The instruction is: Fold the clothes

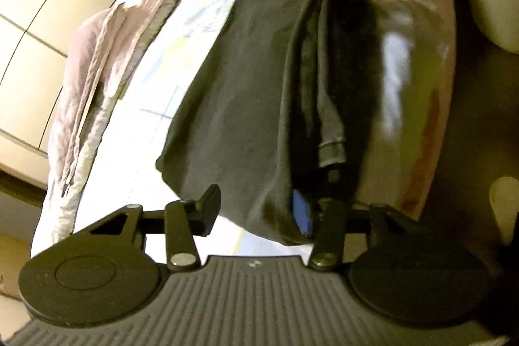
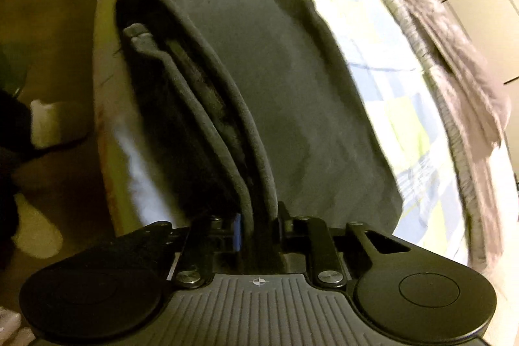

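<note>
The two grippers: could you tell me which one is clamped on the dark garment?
The right gripper: its fingers pinch the layered edge of the dark garment, whereas the left gripper stands open, one finger clear of the cloth.

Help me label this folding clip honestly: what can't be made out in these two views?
- Dark garment: its type; folded layers hide its shape in both views.
- Left tool: whether its blue pad touches cloth; the garment's edge covers it, left wrist view.
- Right tool: its fingertips, buried between the layers, right wrist view.
- White thing at the left edge: blurred and dim, right wrist view.
</note>
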A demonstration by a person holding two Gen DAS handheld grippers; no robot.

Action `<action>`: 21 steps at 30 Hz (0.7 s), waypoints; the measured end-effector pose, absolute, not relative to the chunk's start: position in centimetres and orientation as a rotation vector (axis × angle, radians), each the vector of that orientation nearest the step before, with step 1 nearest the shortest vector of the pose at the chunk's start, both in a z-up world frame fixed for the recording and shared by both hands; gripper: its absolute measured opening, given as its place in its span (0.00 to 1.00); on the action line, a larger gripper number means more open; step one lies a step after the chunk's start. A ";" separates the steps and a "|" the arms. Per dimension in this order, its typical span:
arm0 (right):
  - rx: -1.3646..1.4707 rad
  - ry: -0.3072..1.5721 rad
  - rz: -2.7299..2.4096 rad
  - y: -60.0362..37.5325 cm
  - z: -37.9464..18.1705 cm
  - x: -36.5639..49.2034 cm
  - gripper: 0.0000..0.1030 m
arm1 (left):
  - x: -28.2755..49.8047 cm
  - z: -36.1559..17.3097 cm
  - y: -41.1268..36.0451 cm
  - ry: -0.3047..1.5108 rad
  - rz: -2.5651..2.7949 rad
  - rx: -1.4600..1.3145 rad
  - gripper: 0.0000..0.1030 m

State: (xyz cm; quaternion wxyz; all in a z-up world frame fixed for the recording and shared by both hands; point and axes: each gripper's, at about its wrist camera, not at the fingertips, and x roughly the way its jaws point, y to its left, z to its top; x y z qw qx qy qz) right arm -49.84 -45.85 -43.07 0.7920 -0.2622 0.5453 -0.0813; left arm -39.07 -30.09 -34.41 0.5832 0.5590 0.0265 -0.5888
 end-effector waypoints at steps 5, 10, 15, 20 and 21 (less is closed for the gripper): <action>-0.586 1.173 -0.167 -45.2 -44.3 -50.1 0.18 | -39.1 -34.6 -30.2 0.050 -1.403 1.352 0.44; -0.606 1.145 -0.216 -43.6 -43.6 -51.5 0.40 | -39.6 -34.9 -29.0 0.061 -1.395 1.361 0.44; -0.690 1.108 -0.149 -40.9 -45.0 -52.1 0.67 | -39.6 -35.2 -28.6 0.078 -1.377 1.348 0.44; -0.772 1.142 -0.147 -41.3 -47.8 -50.5 0.67 | -39.6 -35.3 -28.1 0.084 -1.368 1.336 0.49; -0.790 1.138 -0.135 -41.4 -48.1 -50.3 0.67 | -39.6 -35.3 -28.1 0.086 -1.365 1.331 0.54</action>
